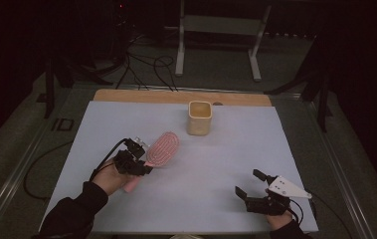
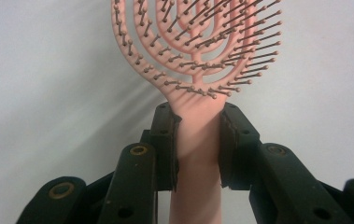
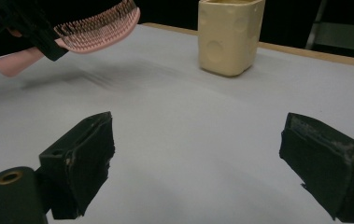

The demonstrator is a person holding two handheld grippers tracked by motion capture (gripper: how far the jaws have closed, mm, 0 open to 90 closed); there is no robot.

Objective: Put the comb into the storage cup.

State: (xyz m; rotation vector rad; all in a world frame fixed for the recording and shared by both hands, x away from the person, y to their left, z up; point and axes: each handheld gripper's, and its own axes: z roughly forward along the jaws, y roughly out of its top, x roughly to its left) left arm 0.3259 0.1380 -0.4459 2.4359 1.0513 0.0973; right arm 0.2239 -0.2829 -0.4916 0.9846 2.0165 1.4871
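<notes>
A pink hairbrush [image 1: 161,148] is held off the desk [image 1: 126,124] toward its left edge, bristles facing up. The left gripper [image 2: 198,140] has its fingers [image 2: 165,140] pinching the brush's handle just below the head; in the left gripper view the top of the head and the end of the handle are cut off. A cream cup [image 1: 199,118] stands near the middle of the far edge, apart from the brush, with open desk between them. The right gripper [image 1: 251,183] sits near the near right corner, fingers [image 3: 83,158] spread with nothing between them. The room beyond the desk is too dark to make out.
</notes>
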